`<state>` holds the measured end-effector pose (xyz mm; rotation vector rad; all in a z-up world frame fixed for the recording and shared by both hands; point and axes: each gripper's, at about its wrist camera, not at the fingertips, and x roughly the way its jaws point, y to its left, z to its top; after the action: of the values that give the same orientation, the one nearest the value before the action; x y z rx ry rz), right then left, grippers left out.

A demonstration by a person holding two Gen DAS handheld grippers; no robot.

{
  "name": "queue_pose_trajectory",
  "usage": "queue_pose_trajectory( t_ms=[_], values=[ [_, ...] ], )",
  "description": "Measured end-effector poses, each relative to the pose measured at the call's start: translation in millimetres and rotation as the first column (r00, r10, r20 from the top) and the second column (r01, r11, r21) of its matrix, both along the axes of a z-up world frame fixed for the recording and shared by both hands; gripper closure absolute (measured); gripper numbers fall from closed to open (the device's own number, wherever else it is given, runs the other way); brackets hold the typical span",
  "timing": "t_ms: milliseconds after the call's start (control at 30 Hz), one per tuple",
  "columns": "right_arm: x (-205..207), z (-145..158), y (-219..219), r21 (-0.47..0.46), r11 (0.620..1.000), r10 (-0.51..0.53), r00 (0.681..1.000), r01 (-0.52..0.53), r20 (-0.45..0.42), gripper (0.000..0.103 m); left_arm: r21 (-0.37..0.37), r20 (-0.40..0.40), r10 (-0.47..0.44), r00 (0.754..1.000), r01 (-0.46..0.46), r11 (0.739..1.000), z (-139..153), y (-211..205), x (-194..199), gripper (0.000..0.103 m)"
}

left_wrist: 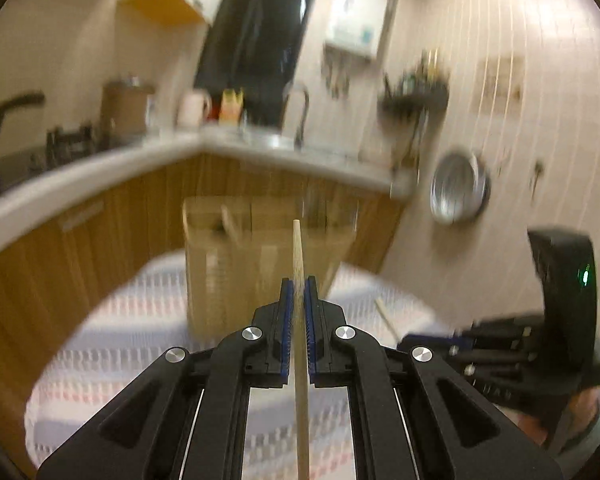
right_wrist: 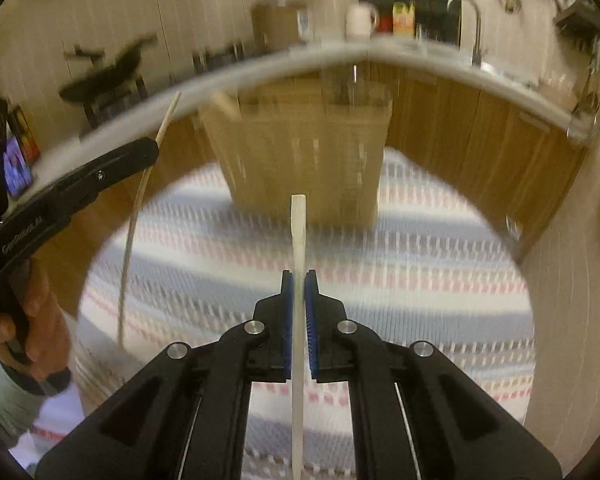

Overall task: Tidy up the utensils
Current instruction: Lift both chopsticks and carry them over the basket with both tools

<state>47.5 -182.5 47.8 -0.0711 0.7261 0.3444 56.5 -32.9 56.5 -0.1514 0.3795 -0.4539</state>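
My left gripper [left_wrist: 299, 280] is shut on a round wooden chopstick [left_wrist: 298, 248] that points up and forward; it also shows in the right wrist view [right_wrist: 140, 196]. My right gripper [right_wrist: 299, 274] is shut on a flat pale wooden utensil handle [right_wrist: 299, 224]. A wooden utensil holder [left_wrist: 260, 256] with compartments stands on the striped cloth ahead of both grippers; it also shows in the right wrist view [right_wrist: 300, 152]. A wooden utensil [left_wrist: 230, 220] and metal utensils [left_wrist: 320, 208] stick out of it. The right gripper's body shows at the right of the left wrist view [left_wrist: 500, 344].
A round table with a striped cloth [right_wrist: 420, 264] holds the holder. Behind it are a kitchen counter [left_wrist: 100, 176], wooden cabinets, a sink tap [left_wrist: 300, 116], a pan on the stove [left_wrist: 4, 120] and a metal bowl on the wall [left_wrist: 458, 188].
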Motion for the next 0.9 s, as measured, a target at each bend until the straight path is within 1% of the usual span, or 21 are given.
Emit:
queue_pose_trajectory(
  t_ms=[33, 67, 133, 167, 267, 333, 367, 467, 533, 600, 633, 667, 733, 900],
  values=[
    [0.4, 6.8, -0.2, 0.012, 1.000, -0.001, 1.000, 0.001, 0.029, 0.098, -0.022, 0.025, 0.007, 1.000, -0.007, 1.000, 6.5, 1.9, 0.2, 0.099],
    [0.2, 17.4, -0.1, 0.026, 1.000, -0.005, 0.997, 0.003, 0.077, 0.099, -0.062, 0.069, 0.022, 0.997, -0.017, 0.998, 15.9, 4.2, 1.6, 0.099],
    [1.3, 36.4, 0.7, 0.049, 0.999, -0.013, 0.986, 0.005, 0.165, 0.099, -0.110, 0.134, 0.053, 0.990, -0.038, 0.993, 29.8, 5.4, -1.5, 0.099],
    [4.2, 43.4, -0.7, 0.058, 0.998, -0.018, 0.981, 0.007, 0.194, 0.098, -0.137, 0.179, 0.079, 0.981, -0.054, 0.989, 38.4, 5.0, -1.4, 0.099],
    [14.3, 63.7, 1.1, 0.093, 0.996, -0.036, 0.959, 0.010, 0.281, 0.098, -0.203, 0.266, 0.146, 0.953, -0.093, 0.975, 56.8, 3.7, 1.2, 0.099],
    [22.4, 74.8, 0.4, 0.102, 0.995, -0.054, 0.939, 0.020, 0.339, 0.098, -0.238, 0.300, 0.185, 0.936, -0.115, 0.964, 65.6, 2.1, 3.9, 0.099],
    [27.7, 81.5, -0.2, 0.106, 0.994, -0.071, 0.925, 0.034, 0.373, 0.099, -0.267, 0.320, 0.221, 0.921, -0.136, 0.954, 69.1, -0.9, 9.6, 0.099],
    [44.6, 100.2, -6.7, 0.136, 0.988, -0.131, 0.885, 0.078, 0.447, 0.099, -0.295, 0.353, 0.268, 0.897, -0.165, 0.941, 75.1, -10.5, 24.5, 0.099],
    [59.0, 110.0, -15.6, 0.189, 0.978, -0.168, 0.867, 0.088, 0.468, 0.098, -0.308, 0.356, 0.278, 0.892, -0.169, 0.936, 74.9, -16.4, 35.6, 0.099],
    [75.1, 112.7, -19.2, 0.228, 0.969, -0.197, 0.856, 0.095, 0.478, 0.098, -0.307, 0.370, 0.295, 0.881, -0.184, 0.934, 72.7, -24.1, 47.3, 0.099],
    [81.7, 112.9, -19.7, 0.242, 0.965, -0.208, 0.851, 0.098, 0.482, 0.099, -0.305, 0.383, 0.310, 0.870, -0.198, 0.932, 70.9, -26.0, 50.2, 0.099],
    [89.7, 112.9, -20.9, 0.259, 0.960, -0.223, 0.841, 0.103, 0.493, 0.098, -0.304, 0.397, 0.326, 0.858, -0.212, 0.929, 68.6, -28.7, 53.9, 0.099],
    [98.4, 114.0, -23.2, 0.274, 0.955, -0.248, 0.820, 0.117, 0.516, 0.099, -0.309, 0.408, 0.343, 0.846, -0.226, 0.924, 66.2, -29.3, 60.7, 0.099],
    [117.0, 106.4, -25.8, 0.299, 0.944, -0.298, 0.755, 0.141, 0.584, 0.099, -0.317, 0.384, 0.350, 0.855, -0.234, 0.919, 60.7, -26.6, 83.5, 0.099]
  ],
)
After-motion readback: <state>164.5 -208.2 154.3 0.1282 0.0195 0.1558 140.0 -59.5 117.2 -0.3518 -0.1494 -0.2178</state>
